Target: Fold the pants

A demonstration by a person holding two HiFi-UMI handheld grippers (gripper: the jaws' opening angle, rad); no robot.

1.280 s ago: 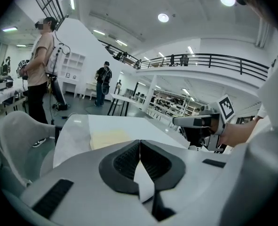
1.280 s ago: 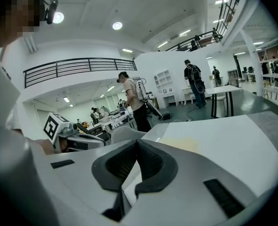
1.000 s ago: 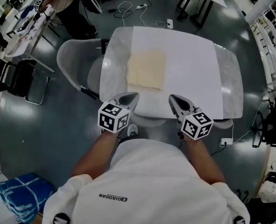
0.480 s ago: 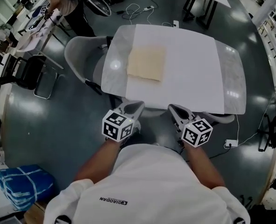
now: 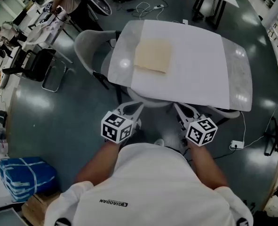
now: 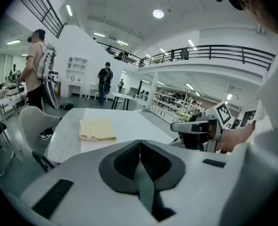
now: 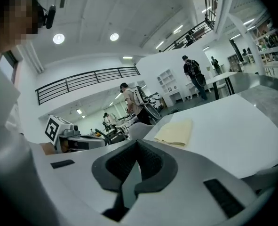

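A grey hall floor (image 5: 59, 112) surrounds a white bench (image 5: 200, 79). The folded cream pants (image 5: 153, 55) lie on its far left part. The left tongs (image 5: 131, 108) and right tongs (image 5: 183, 111) hang short of the near edge, well apart from the pants, each pressed together on nothing.

only one print reads: "qiaodan", upside down, on the person's white shirt (image 5: 114, 201).
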